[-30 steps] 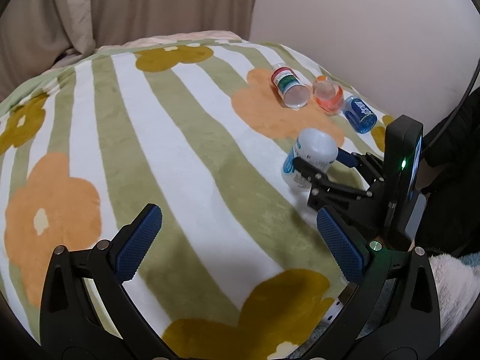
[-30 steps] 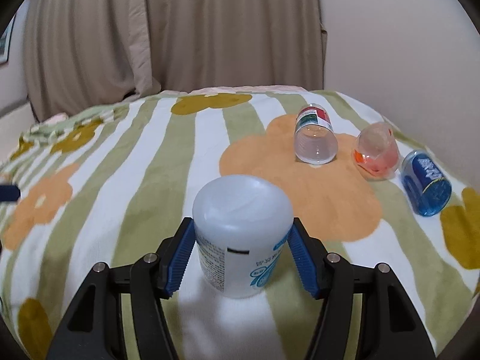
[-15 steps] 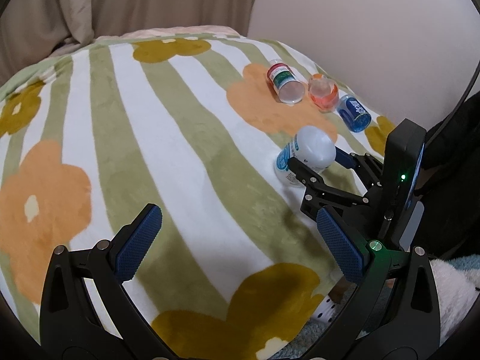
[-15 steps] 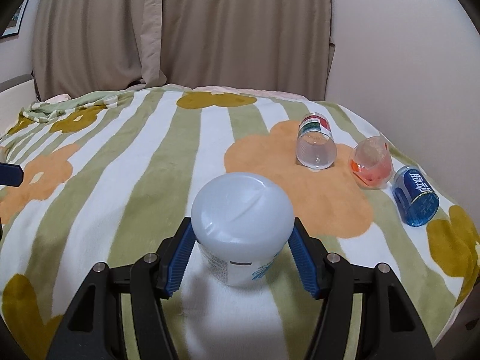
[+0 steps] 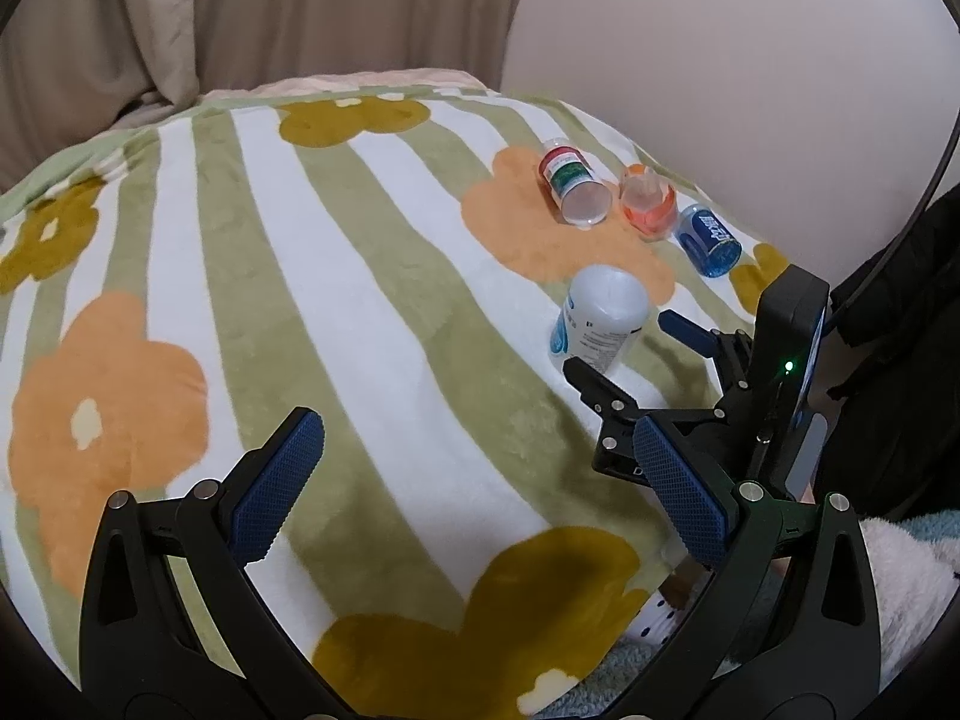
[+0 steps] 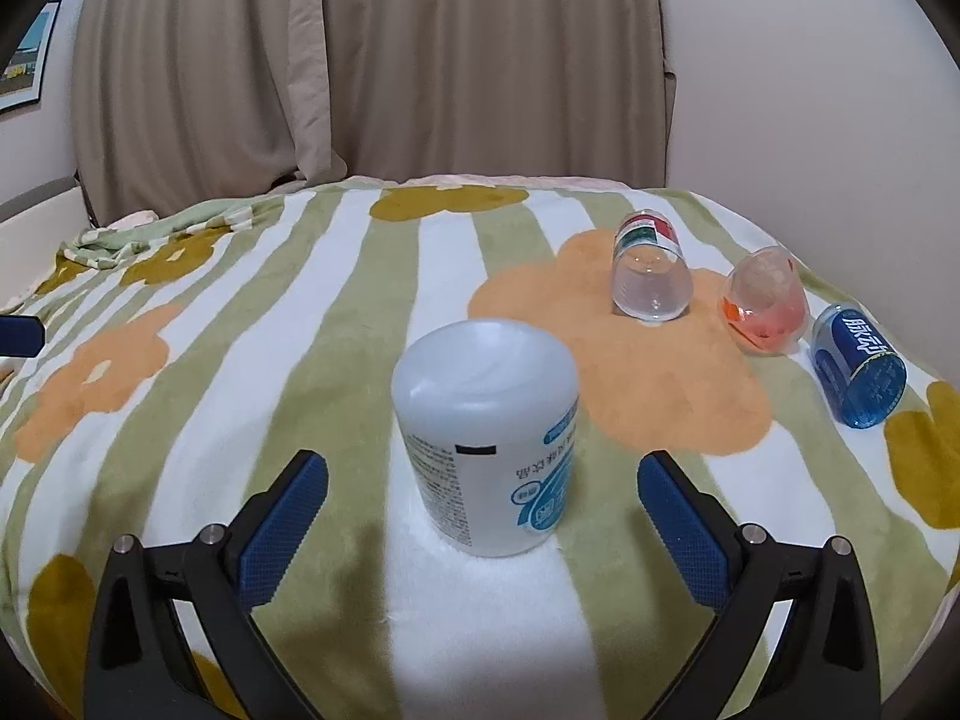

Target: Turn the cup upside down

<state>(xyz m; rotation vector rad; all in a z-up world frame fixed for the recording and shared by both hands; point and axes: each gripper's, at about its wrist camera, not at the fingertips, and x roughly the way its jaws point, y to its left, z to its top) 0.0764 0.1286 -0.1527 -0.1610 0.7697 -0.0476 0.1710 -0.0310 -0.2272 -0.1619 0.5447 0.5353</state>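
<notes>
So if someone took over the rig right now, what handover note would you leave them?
Right gripper: open, a finger on each side of the white cup, touching nothing.
Left gripper: open, empty, hanging over the floral blanket.
White cup: upside down on the blanket, closed base on top, label text inverted.
Further back, the clear cup, orange cup and blue cup lie on their sides.
Done: the white cup is flipped and free.
Left: back the right gripper away; flip the others if wanted.

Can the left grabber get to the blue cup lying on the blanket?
Probably not straight away. The left gripper is open, but the right gripper and the white cup sit between it and the blue cup, so it would have to go around.
</notes>
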